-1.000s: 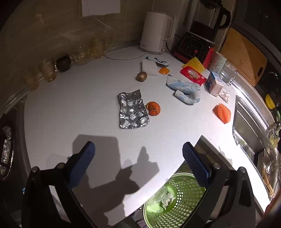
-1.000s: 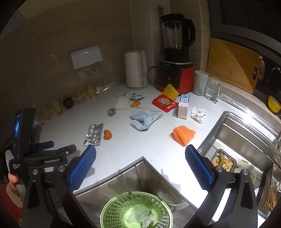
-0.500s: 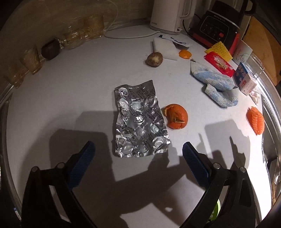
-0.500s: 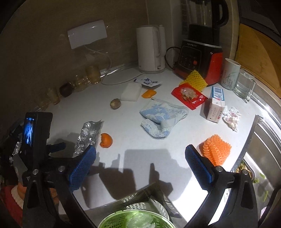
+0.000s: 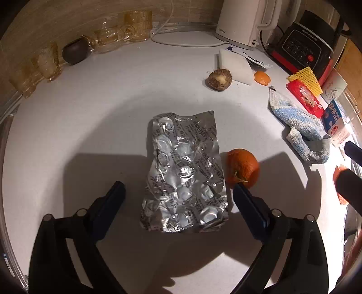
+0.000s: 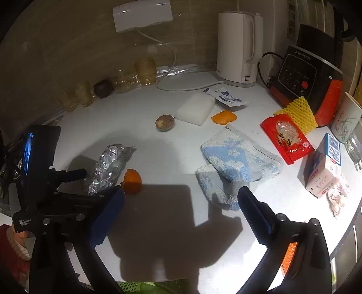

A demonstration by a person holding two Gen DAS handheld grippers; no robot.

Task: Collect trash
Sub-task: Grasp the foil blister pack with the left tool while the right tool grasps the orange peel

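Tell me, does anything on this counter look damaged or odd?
Yes. The foil blister pack lying between the open left gripper fingers is crumpled, its pockets burst open. Beside it lies a loose orange peel. A blue towel lies bunched, not folded.

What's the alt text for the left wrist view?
The open left gripper straddles a crumpled foil blister pack on a white counter, jaws either side. An orange peel lies beside the pack, right; a kettle stands behind.
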